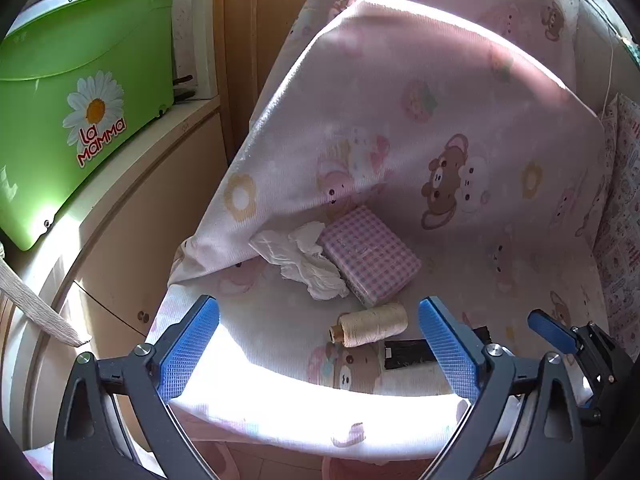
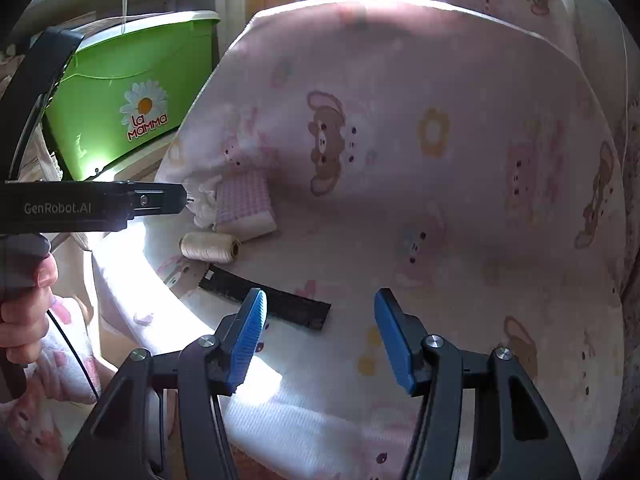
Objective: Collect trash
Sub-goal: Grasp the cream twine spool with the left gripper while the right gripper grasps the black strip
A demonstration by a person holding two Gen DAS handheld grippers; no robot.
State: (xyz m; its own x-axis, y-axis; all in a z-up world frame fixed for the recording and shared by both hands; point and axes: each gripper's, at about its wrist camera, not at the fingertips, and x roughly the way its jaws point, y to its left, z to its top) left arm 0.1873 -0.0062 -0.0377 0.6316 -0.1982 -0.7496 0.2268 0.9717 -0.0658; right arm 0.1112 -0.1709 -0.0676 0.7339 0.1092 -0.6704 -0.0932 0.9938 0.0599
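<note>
In the right wrist view, the body of the left gripper [image 2: 100, 206] covers most of the crumpled white tissue [image 2: 202, 206], leaving only a frilly edge visible. In the left wrist view, that gripper's right blue pad hides part of the black strip [image 1: 406, 354]. The green bin [image 1: 76, 108] runs off the left edge, and print on the pink checked packet [image 1: 370, 254] is too faint to read.

"la mamma" on the green bin [image 1: 80, 92]; "genrobot.ai" on the left tool [image 2: 92, 208].
</note>
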